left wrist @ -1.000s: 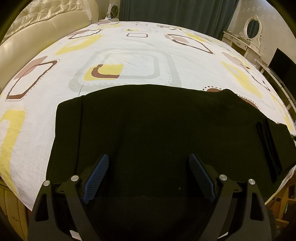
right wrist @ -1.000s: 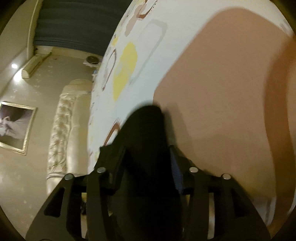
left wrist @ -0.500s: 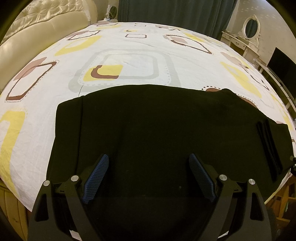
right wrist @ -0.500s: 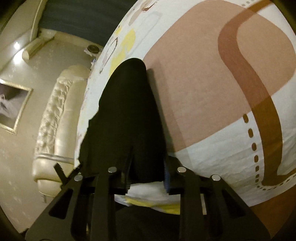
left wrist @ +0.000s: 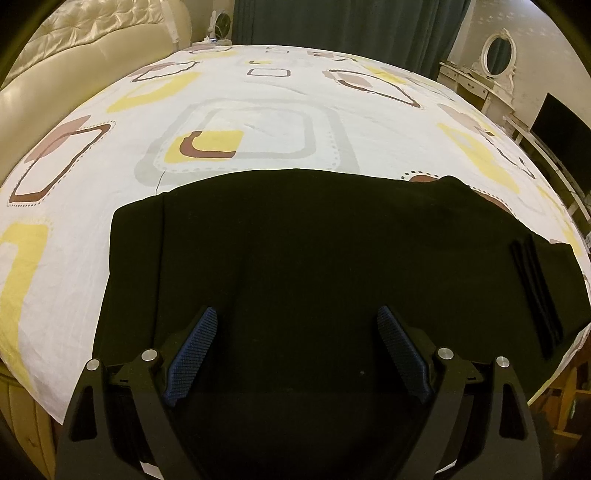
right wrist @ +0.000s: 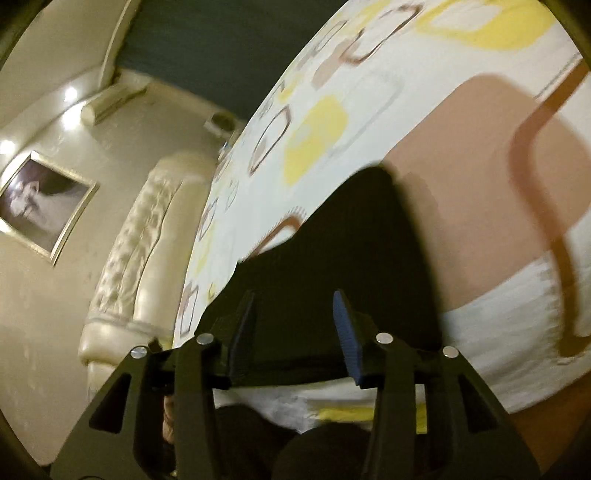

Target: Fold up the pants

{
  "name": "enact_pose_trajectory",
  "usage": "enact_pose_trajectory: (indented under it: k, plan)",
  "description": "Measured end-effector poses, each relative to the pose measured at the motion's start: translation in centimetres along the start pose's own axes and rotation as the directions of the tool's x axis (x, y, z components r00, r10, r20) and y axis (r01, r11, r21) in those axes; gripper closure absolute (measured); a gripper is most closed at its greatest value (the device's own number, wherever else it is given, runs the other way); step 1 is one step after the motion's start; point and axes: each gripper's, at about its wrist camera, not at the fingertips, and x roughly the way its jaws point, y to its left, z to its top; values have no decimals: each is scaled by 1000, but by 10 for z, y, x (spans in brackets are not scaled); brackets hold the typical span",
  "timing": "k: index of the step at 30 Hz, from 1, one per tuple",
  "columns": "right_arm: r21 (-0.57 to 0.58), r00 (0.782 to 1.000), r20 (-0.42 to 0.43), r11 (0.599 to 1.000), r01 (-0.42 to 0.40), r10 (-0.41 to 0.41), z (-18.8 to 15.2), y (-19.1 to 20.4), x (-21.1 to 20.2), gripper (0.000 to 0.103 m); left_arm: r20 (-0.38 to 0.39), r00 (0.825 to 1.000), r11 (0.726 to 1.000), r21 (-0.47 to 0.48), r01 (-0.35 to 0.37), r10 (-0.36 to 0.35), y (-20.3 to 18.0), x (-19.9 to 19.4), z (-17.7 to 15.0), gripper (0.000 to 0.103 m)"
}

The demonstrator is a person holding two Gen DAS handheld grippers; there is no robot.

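Note:
Black pants lie flat across the near side of a bed with a patterned white sheet. My left gripper is open and empty, hovering over the pants' near middle. In the right wrist view the pants' end lies on the sheet by the bed edge. My right gripper is open with its blue pads apart on either side of the fabric, not clamping it.
A cream tufted headboard stands at the left. Dark green curtains hang behind the bed. A white dresser with an oval mirror and a dark screen stand at the right. A framed picture hangs on the wall.
My right gripper was shut on the pants' end; it has opened and released the fabric onto the bed. The left gripper and the pants in its view have stayed still.

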Motion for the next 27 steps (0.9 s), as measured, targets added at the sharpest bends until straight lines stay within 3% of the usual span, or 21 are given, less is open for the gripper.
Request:
enact_pose_trajectory:
  k: [5,7,11,16,22,25,27]
  plan:
    - [19,990,-105,995,94,-91,-12,-19,31,66,1,1000,1000,2,1,-1,0,0,0,15]
    - [47,993,-99,996,71,-66,-13,-29,29,71,2,1000,1000,8,3,-3,1,0,0,15]
    - [65,995,-93,997,41,-35,-15,-34,27,71,3,1000,1000,-1,27,-27,9,-11,8,15]
    - [75,995,-93,997,36,-29,-16,-33,28,70,80,990,986,-107,125,-116,58,-49,20,16]
    - [71,996,-89,997,34,-27,-17,-36,26,67,20,957,911,-301,282,-290,145,-43,7,17]
    - [76,996,-85,997,13,-6,-17,-33,27,59,-14,940,875,-371,312,-341,168,-27,-1,17]
    - [66,996,-85,998,22,-16,-17,-30,29,58,-14,919,844,-402,356,-394,173,-17,-3,17]
